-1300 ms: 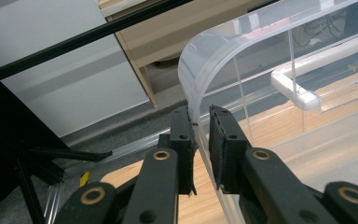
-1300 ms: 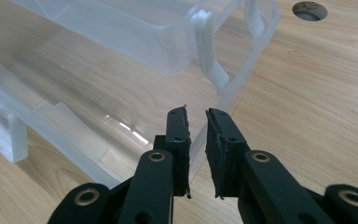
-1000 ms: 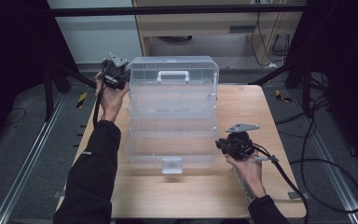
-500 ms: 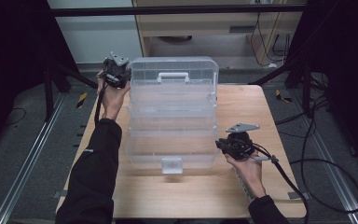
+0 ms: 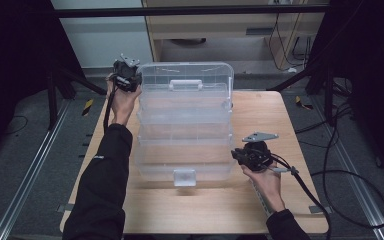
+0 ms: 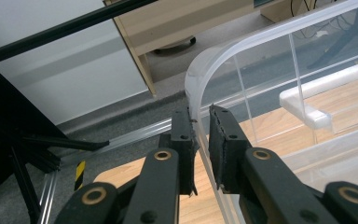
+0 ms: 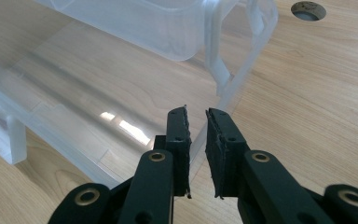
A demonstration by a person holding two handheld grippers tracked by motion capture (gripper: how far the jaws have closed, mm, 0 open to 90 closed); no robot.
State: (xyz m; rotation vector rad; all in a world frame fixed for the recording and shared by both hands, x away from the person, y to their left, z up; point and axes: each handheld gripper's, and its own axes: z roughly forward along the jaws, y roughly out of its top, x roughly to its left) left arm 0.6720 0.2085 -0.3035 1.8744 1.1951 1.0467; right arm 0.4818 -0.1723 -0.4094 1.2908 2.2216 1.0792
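Wooden table [image 5: 260, 200] bearing a clear tiered box [image 5: 184, 125] at centre: left gripper [image 5: 127, 75], at 10 o'clock, clamps the lid's rim, right gripper [image 5: 240, 156], at 4 o'clock, pinches the base wall; unfolding underway, next likely needing steady lifting.

left gripper [image 5: 126, 75] eased slightly up along clear box [image 5: 185, 120] far corner (shift small, maybe none); lid raised slightly.

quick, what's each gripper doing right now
left gripper: shut on the clear box lid's edge
right gripper: shut on the box's lower rim
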